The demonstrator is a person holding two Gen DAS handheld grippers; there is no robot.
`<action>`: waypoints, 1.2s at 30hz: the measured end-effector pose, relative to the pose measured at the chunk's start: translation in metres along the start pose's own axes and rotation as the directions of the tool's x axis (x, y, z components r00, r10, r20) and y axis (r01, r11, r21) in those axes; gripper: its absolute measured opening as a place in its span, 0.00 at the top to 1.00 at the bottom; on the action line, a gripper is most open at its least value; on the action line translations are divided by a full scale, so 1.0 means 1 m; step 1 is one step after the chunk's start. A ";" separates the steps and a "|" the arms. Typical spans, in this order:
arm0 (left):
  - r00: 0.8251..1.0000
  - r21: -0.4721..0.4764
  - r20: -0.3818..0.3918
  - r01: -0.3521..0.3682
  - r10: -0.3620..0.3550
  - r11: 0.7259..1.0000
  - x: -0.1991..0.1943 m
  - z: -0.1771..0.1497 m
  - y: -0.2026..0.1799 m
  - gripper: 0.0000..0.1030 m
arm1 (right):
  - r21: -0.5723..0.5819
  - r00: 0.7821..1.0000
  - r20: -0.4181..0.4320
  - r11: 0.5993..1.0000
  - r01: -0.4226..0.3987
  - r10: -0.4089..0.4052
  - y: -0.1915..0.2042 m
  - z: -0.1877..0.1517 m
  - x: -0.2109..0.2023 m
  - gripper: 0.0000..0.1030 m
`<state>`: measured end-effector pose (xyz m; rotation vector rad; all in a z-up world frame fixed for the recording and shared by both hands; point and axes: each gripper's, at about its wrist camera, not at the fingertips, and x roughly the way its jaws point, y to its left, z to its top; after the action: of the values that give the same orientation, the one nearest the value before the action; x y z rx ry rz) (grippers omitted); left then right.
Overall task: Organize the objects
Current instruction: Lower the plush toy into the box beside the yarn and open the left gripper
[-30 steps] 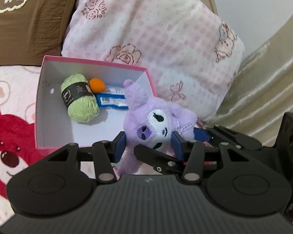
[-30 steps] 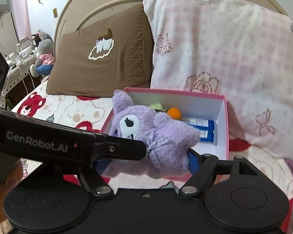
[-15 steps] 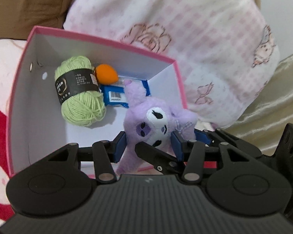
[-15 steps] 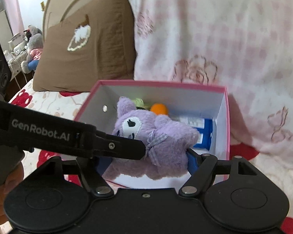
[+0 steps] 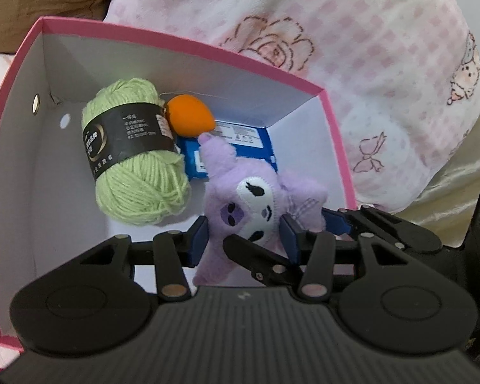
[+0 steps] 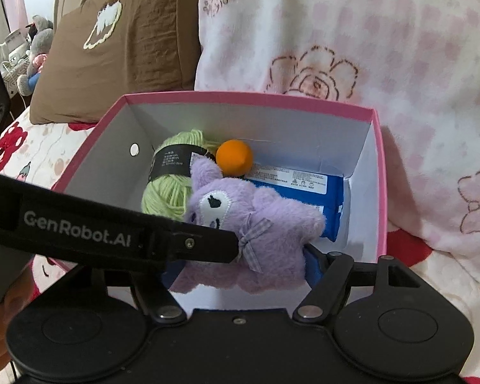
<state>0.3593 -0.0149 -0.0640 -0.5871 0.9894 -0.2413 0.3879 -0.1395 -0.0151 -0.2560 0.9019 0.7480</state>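
Note:
A purple plush toy (image 5: 256, 201) with a white face is held by both grippers above the open pink box (image 5: 188, 36). My left gripper (image 5: 244, 240) is shut on its head. My right gripper (image 6: 240, 265) is shut on its body (image 6: 259, 233). The left gripper's finger crosses the right wrist view in front of the plush. Inside the box (image 6: 249, 97) lie a green yarn ball (image 5: 134, 156), an orange egg-shaped sponge (image 5: 190, 120) and a blue packet (image 5: 240, 147). They also show in the right wrist view: yarn (image 6: 166, 185), sponge (image 6: 233, 156), packet (image 6: 307, 192).
The box sits on a bed with a bear-print cover (image 6: 32, 153). A pink checked pillow (image 5: 352, 64) stands right behind the box, and a brown pillow (image 6: 118, 51) behind it to the left. Plush toys (image 6: 36, 51) sit on a far side table.
Both grippers have carried the plush forward and down, from in front of the box to over its inside. The box now fills much more of both views.

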 end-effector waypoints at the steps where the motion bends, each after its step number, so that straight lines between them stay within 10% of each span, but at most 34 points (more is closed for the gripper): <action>1: 1.000 -0.005 -0.002 -0.002 0.002 1.000 0.002 0.000 0.003 0.55 | -0.003 1.000 -0.003 1.000 -0.002 0.002 -0.001 -0.002 0.002 0.26; 36: 0.998 0.022 0.016 -0.057 0.056 0.998 0.015 0.009 0.003 0.65 | -0.110 0.988 -0.034 0.983 0.148 -0.153 0.003 -0.005 0.014 0.47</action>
<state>0.3746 -0.0160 -0.0728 -0.5391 0.9863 -0.1972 0.3884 -0.1325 -0.0289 -0.4316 0.8728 0.6529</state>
